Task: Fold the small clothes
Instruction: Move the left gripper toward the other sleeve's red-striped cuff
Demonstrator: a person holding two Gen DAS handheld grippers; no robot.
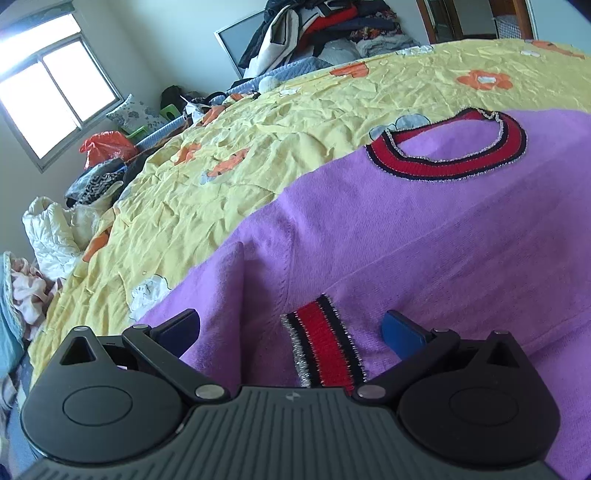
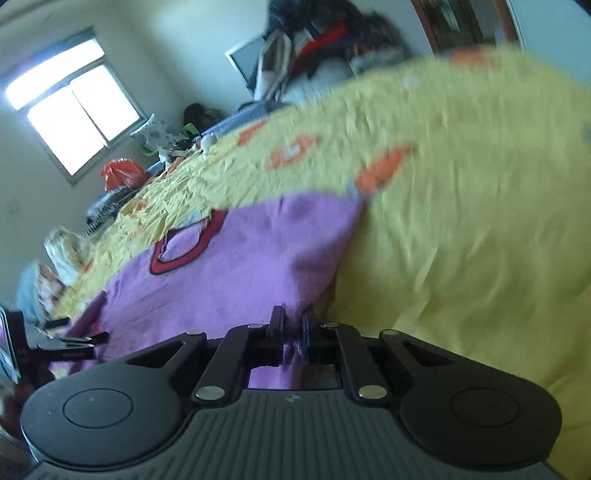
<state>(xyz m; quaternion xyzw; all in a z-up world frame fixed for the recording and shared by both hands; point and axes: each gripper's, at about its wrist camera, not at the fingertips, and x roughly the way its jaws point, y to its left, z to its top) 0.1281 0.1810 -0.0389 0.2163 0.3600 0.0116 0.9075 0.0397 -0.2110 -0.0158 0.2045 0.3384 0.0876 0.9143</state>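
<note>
Pinching the hem edge of the purple knitted sweater with red-and-navy striped trim (image 2: 236,280), the right gripper (image 2: 293,332) has its jaws closed on a small bunch of the fabric, while the left gripper (image 1: 291,328) hovers with its blue-padded jaws spread wide and nothing between them, straddling the striped sleeve cuff (image 1: 323,341) that already lies folded in across the body. The sweater is spread flat on the crinkled yellow bedspread with orange flowers (image 1: 229,192), which covers the bed; heaps of other clothing (image 1: 325,29) sit well apart at the far edge. Its long axis seems to run from the held hem toward the striped round collar (image 1: 447,147), so the neck points away from both cameras, toward the far side of the bed. The right wrist view is blurred, so exactly how much cloth is caught is hard to say. To do this fold well, I would judge that the pinched edge should be carried straight along that axis toward the collar, kept level and lightly taut, with the left gripper taking the matching edge so the fold line stays square and the tucked sleeve is not dragged out.
</note>
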